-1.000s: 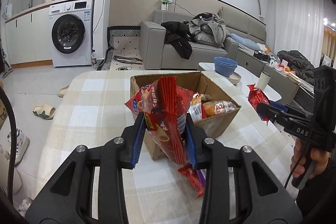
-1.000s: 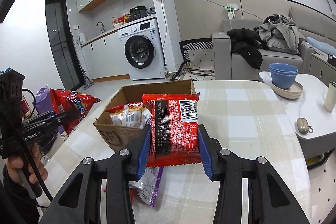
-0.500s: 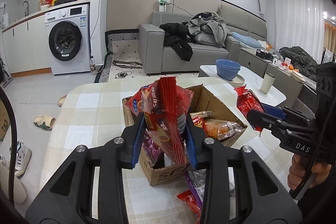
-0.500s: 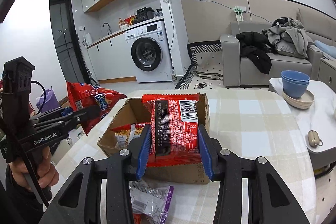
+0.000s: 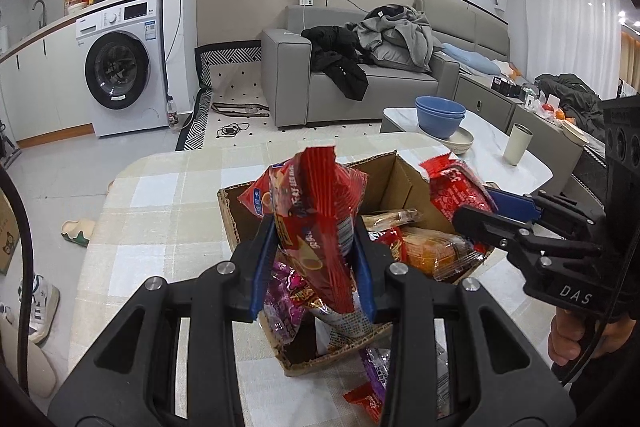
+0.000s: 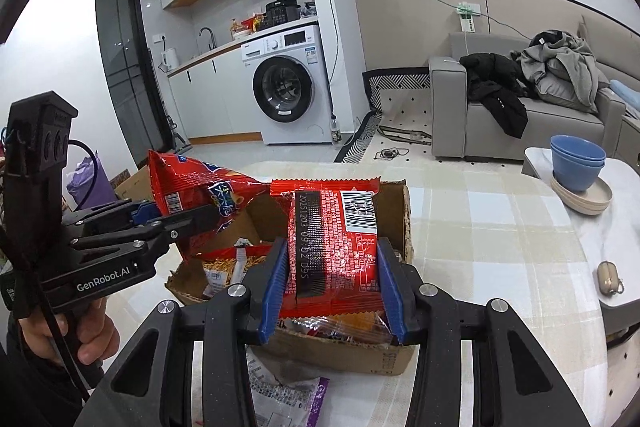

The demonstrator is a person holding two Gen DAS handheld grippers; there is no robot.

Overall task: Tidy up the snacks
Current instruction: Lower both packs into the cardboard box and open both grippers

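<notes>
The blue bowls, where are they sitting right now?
The blue bowls are stacked on a cream plate on the white side table, at the right of the right wrist view, beyond the checked table and near the grey sofa.

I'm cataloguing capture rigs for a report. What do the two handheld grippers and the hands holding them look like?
Both are matte black plastic frames with triangular cut-outs, silver screw heads and blue pads lining the jaws. The left gripper carries white "GenRobot.AI" lettering and a black cable; the right gripper reads "DAS" in white, with a boxy black housing and a thin black cable. Bare hands grip the black handles; no sleeves are clearly visible.
</notes>
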